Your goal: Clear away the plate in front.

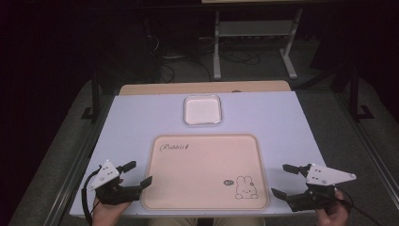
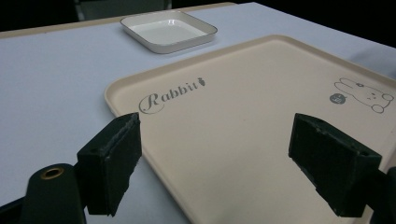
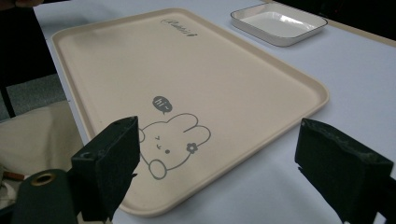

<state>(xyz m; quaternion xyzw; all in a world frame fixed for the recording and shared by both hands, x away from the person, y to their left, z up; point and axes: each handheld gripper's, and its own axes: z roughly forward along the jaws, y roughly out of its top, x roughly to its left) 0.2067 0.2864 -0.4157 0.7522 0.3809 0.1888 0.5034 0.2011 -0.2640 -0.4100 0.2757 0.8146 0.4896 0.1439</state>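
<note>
A: Where are the two claws?

B: The left gripper (image 1: 139, 173) sits at the near left corner of the beige rabbit tray (image 1: 197, 188), its jaws spread wide apart with nothing between them. One jaw reaches over the tray's left rim; the other hangs over the white table (image 1: 131, 122) just beside that rim.

A: And the other one?

B: The right gripper (image 1: 281, 180) is at the tray's near right corner, just off the rim, jaws also wide apart and empty. In the right gripper view the rabbit drawing (image 3: 170, 142) lies just ahead of its left jaw, and the tray's corner lies between the two jaws.

A: Anything else on the table?

B: A small square white dish (image 1: 202, 110), well beyond both claws, past the tray's far edge. In the left gripper view it is far ahead, beyond the word "Rabbit" (image 2: 170, 95) printed on the tray.
</note>
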